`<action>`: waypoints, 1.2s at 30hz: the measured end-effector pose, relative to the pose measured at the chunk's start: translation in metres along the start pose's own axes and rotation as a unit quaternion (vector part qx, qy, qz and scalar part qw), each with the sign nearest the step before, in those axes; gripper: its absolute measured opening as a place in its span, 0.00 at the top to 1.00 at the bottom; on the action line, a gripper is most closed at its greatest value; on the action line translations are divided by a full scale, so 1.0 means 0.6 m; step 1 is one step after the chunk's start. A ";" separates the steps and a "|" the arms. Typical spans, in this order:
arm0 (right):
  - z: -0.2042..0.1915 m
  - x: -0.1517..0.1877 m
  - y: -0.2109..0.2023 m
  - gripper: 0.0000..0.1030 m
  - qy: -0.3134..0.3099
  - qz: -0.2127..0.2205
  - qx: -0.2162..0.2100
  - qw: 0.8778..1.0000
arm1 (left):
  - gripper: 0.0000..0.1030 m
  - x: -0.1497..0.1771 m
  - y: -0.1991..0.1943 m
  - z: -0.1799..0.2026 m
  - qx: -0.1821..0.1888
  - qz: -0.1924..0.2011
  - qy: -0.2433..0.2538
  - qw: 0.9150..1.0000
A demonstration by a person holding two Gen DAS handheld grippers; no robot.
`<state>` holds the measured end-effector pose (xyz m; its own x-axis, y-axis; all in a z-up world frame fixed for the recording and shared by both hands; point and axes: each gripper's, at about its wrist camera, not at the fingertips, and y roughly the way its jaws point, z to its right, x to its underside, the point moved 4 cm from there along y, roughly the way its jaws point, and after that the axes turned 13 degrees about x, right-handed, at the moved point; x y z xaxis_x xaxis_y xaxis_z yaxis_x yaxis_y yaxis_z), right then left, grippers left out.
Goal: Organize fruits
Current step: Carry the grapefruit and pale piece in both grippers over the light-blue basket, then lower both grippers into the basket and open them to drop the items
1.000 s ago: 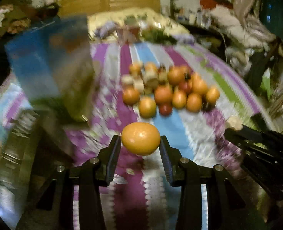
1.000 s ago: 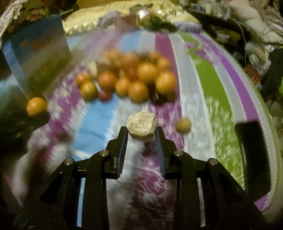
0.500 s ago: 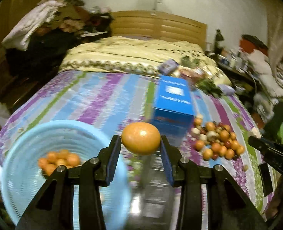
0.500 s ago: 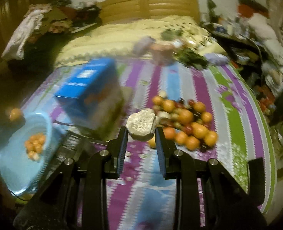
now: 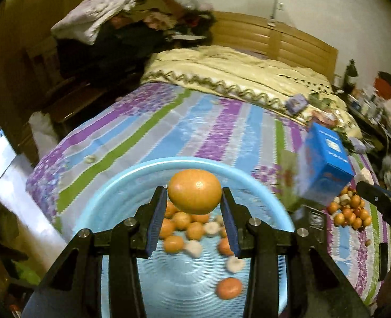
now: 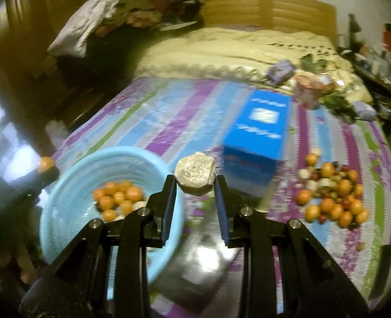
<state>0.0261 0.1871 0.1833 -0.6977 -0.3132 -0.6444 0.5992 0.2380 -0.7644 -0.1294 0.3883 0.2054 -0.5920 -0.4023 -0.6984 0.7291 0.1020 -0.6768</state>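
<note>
Box (image 6: 259,137) stands between basket (image 6: 71,180) and fruit pile (image 6: 333,198).

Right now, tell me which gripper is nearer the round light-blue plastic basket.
Left. The left gripper, shut on an orange fruit, hangs directly over the basket. The right gripper, holding a pale rough lump, is beside its rim, toward the blue box.

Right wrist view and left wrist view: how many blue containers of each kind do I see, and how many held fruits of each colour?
blue basket: 1
blue box: 1
orange fruit, in left hand-held gripper: 1
pale rough fruit, in right hand-held gripper: 1
Total: 4
</note>
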 end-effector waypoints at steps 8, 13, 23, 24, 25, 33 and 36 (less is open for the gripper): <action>-0.119 0.006 0.029 0.71 -0.046 -0.024 -0.028 0.998 | 0.59 0.016 0.009 -0.078 -0.017 -0.017 -0.022 0.999; -0.166 0.016 0.047 0.71 -0.067 -0.038 -0.031 0.997 | 0.59 0.031 0.031 -0.105 -0.019 -0.038 -0.031 0.999; -0.204 0.040 0.080 0.71 -0.093 -0.078 -0.022 0.992 | 0.59 0.071 0.079 -0.131 -0.019 -0.092 -0.045 0.995; -0.206 0.043 0.083 0.71 -0.093 -0.081 -0.020 0.992 | 0.59 0.073 0.082 -0.131 -0.018 -0.094 -0.045 0.994; -0.205 0.045 0.085 0.71 -0.093 -0.085 -0.018 0.992 | 0.59 0.074 0.084 -0.131 -0.017 -0.096 -0.046 0.994; -0.209 0.055 0.101 0.71 -0.096 -0.101 -0.010 0.990 | 0.59 0.070 0.085 -0.122 -0.005 -0.096 -0.044 0.994; -0.209 0.055 0.102 0.71 -0.097 -0.102 -0.009 0.990 | 0.59 0.070 0.086 -0.120 -0.005 -0.098 -0.044 0.994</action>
<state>-0.0096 0.3064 0.1125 -0.7139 -0.5267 -0.4615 0.4452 0.1673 -0.8797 -0.1412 0.4424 0.1245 -0.6898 -0.4926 -0.5306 0.5994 0.0224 -0.8001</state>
